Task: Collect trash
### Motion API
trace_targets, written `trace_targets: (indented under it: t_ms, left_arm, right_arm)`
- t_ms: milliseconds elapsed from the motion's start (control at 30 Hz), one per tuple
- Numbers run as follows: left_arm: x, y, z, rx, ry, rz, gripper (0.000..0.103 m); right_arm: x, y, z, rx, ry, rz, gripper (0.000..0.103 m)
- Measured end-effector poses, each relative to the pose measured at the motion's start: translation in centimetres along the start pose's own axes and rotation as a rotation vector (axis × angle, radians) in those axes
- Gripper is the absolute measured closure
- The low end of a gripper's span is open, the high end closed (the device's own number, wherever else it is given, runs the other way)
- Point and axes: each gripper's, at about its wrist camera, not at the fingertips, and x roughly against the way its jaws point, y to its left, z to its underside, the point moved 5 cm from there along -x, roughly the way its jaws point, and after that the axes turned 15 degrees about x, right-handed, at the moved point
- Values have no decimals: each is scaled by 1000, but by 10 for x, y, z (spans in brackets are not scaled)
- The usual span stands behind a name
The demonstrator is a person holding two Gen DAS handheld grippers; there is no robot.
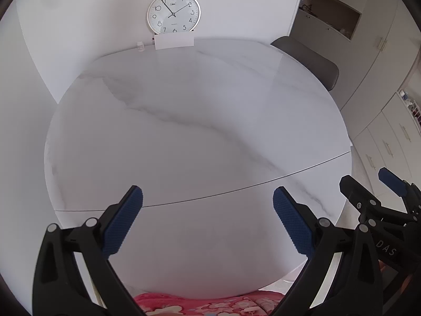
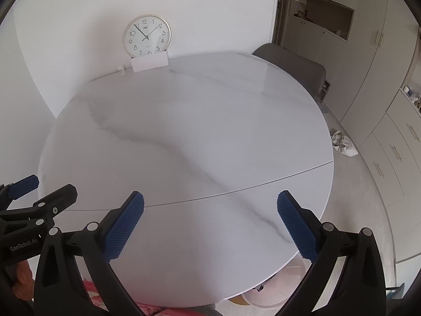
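The left claw hovered above the near part of the round white marble tabletop, its blue-padded fingers spread wide with nothing between them; beside it on the right, the right claw hung over the same tabletop, its own blue pads equally far apart and holding nothing; each claw showed at the edge of the other's view, and the two stood near one another without touching. At the far left of the tabletop's back edge, against the white wall, stood a small pale bottle; just right of it a white card stood upright, hiding the lower rim of a round silver-framed clock. A thin seam ran across the tabletop from left to right. Farther right, a grey chair was tucked at the tabletop's far edge, with beige cabinets behind it. On the floor to the right of the tabletop lay a crumpled whitish bag, apparently the trash, well apart from both claws; under the tabletop's near right edge a clear round bin partly showed, its contents impossible to make out. Pink floral fabric lay at the bottom of the left view.
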Motion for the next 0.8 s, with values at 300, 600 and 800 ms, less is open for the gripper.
trace_targets:
  t_ms: [300, 600, 800]
  left_arm:
    - [-2, -3, 2, -9, 7, 5, 8]
    - [-2, -5, 1, -10, 9, 3, 8]
    - [-3, -5, 1, -9, 8, 2, 8]
  right_arm:
    - [1, -4, 2, -13, 2, 4, 3]
    - [0, -4, 3, -12, 5, 1, 3]
    - [-1, -3, 3, -15, 6, 1, 3]
